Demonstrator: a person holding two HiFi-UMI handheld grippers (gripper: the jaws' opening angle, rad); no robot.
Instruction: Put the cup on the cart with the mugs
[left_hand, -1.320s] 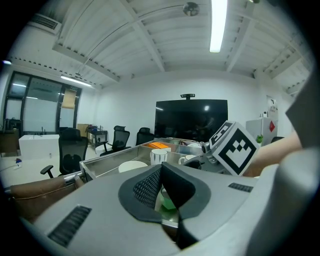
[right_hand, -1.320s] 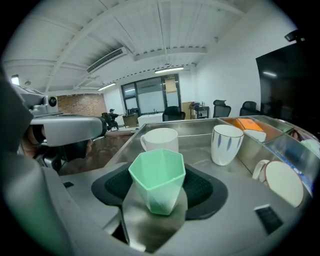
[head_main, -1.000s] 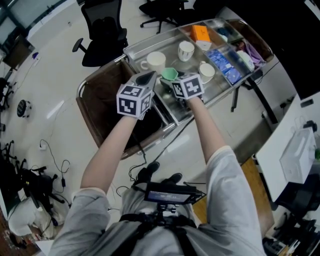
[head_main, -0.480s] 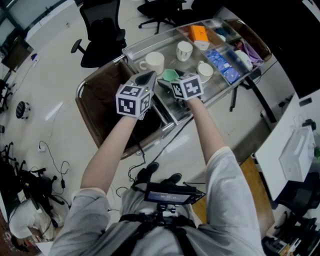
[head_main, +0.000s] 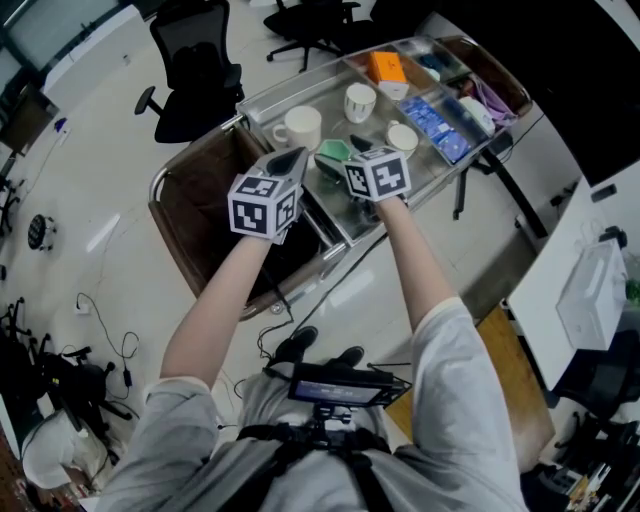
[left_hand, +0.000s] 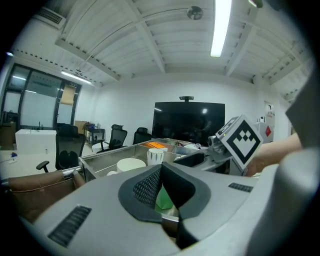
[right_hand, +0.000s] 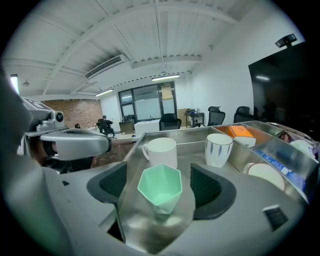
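We risk toppling the mint-green faceted cup near the steel cart's front edge: the jaws of the right gripper, just opened wide, flank it untouched.

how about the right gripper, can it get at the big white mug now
Probably not directly: its fingers, just opened, flank the green cup, which stands squarely before the white mug.

I am finding no words, numbers or brand names that I can read. My left cube and my right cube are showing only black-and-white square patterns, not letters. Any print on the orange box and the blue packets on the cart is coming out too small to read. A red diamond sign on the far wall is showing nothing legible.
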